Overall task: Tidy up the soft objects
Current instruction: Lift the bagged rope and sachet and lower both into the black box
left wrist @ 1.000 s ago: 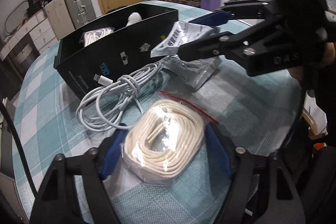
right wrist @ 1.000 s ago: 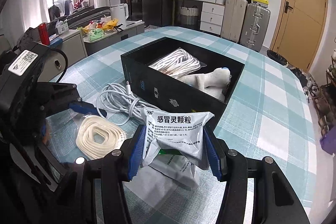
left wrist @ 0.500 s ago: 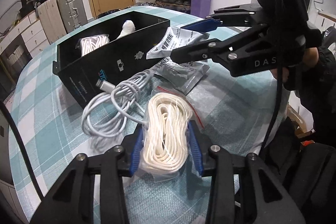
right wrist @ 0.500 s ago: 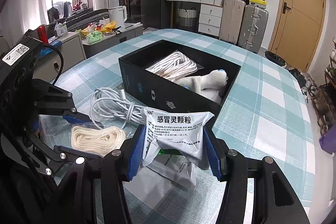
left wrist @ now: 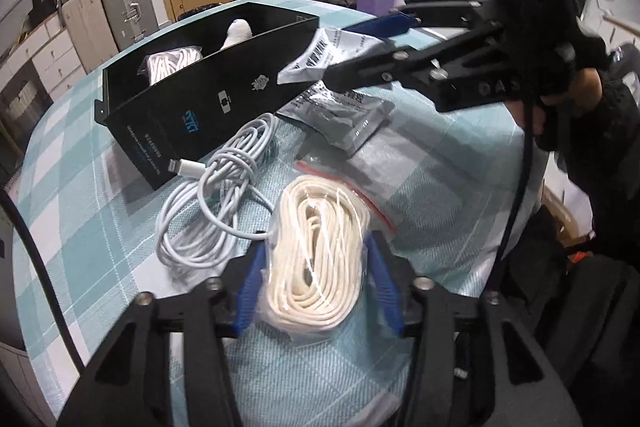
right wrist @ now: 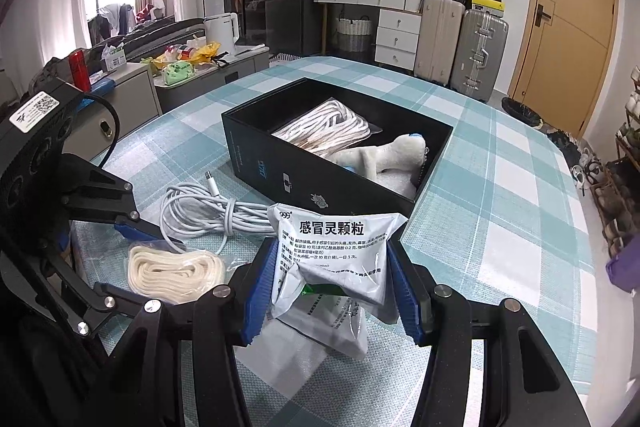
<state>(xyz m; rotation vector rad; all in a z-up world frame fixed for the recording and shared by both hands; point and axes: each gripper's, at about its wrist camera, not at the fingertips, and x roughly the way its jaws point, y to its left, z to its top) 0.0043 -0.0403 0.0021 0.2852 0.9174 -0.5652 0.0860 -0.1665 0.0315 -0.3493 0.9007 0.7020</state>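
left gripper [left wrist: 316, 283] jaws have just been opening, bagged cream rope coil [left wrist: 320, 259] between the blue pads, grip looks loose, can't tell if pads still press. right gripper [right wrist: 332, 283] clamped on a white medicine sachet [right wrist: 336, 247], lifted just in front of the black box [right wrist: 280, 167]. another sachet [right wrist: 332, 327] lies below it. white cable [right wrist: 204, 211] beside the box's near wall. inside the box: bagged rope [right wrist: 324, 127] and white plush toy [right wrist: 384, 155]. all on checked tablecloth [right wrist: 500, 207].

Rope coil [left wrist: 318, 255] was sealed in glossy clear plastic; sachet [right wrist: 334, 253] looked crinkled, shiny; box [right wrist: 304, 167] matt black; tablecloth [right wrist: 500, 227] woven.
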